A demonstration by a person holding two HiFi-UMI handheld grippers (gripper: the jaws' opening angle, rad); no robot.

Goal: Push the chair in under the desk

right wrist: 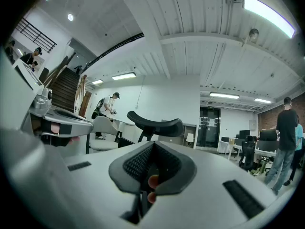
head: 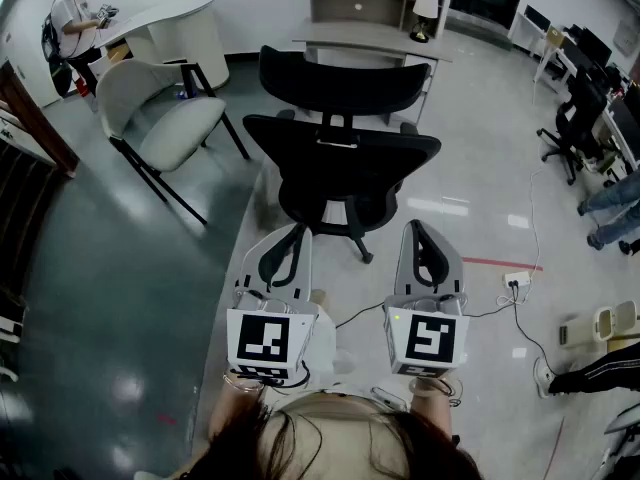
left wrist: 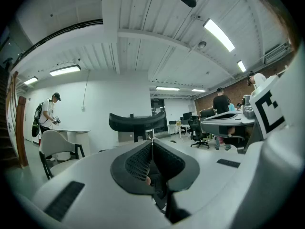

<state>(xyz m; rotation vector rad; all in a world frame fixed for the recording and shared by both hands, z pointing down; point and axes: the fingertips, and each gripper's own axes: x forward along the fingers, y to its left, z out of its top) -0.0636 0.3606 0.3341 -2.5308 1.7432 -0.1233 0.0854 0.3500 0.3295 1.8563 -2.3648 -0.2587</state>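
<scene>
A black mesh office chair with a curved headrest stands in the middle of the floor, its back towards me. Beyond it is the grey desk, with a small lamp on it. My left gripper and right gripper are held level side by side just behind the chair's backrest, both shut and empty. Whether they touch the chair I cannot tell. The headrest rises beyond the shut left gripper in the left gripper view. In the right gripper view the headrest shows past the shut right gripper.
A white chair with black legs stands left of the office chair. A person stands by a curved white desk at the back left. A power strip and its cable lie on the floor at right. More office chairs are at far right.
</scene>
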